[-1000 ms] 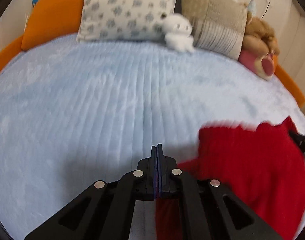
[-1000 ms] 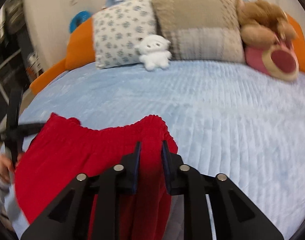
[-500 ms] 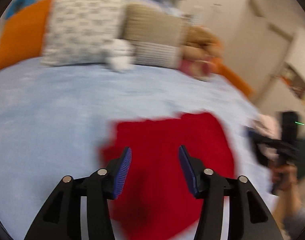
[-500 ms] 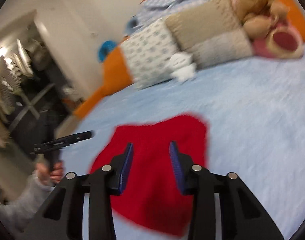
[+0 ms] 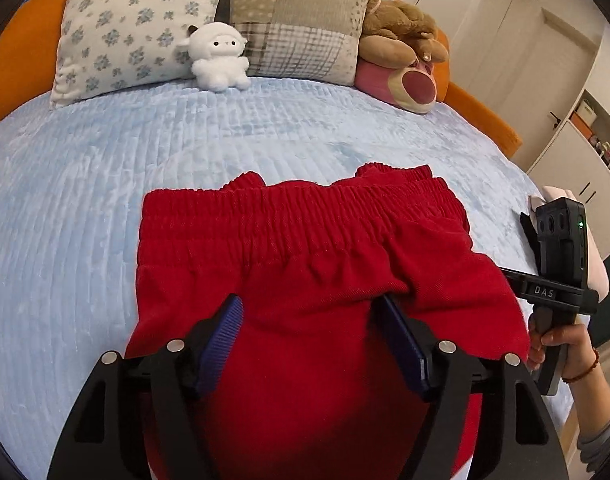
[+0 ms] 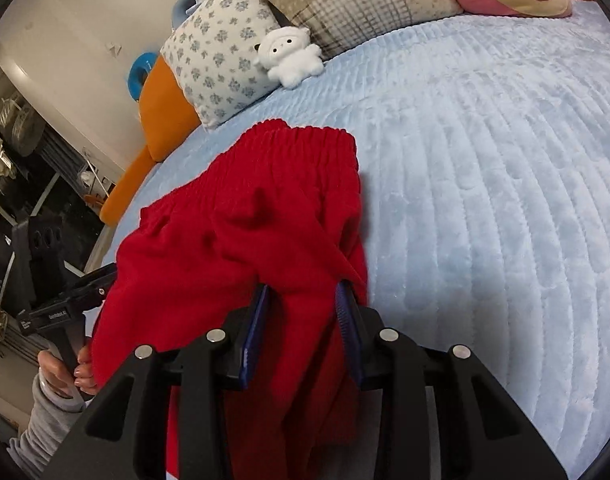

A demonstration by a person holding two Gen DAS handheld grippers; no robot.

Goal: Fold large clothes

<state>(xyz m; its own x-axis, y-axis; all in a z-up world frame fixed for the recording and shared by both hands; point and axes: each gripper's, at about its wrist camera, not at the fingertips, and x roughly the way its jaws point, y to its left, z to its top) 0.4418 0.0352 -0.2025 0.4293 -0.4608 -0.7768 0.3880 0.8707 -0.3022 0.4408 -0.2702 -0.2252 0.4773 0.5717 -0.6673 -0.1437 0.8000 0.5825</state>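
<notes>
A red garment [image 5: 305, 232] with a gathered elastic waistband lies folded on the light blue bed [image 5: 265, 128]. My left gripper [image 5: 309, 304] hovers over its near part. Its jaws are opening wide, with cloth below them and nothing pinched. In the right wrist view the garment [image 6: 245, 220] bunches up around my right gripper [image 6: 303, 292]. That gripper is partly open, a loose hump of cloth sits between its pads, and a fold drapes over the right fingertip [image 6: 345, 300]. A hand holds the right gripper's black body [image 5: 559, 236] at the garment's right edge.
A floral pillow [image 5: 133, 28], a patchwork pillow [image 5: 297, 28], a white plush [image 5: 219, 56] and a brown and pink plush [image 5: 405, 60] line the orange headboard [image 5: 21, 48]. White cupboards [image 5: 577, 152] stand beyond the bed's right edge. A dark rack [image 6: 9, 168] stands on the left.
My left jaws went from shut to wide open, and that gripper swung right over the red garment. My right gripper let go of the waistband and pulled back to the garment's near part.
</notes>
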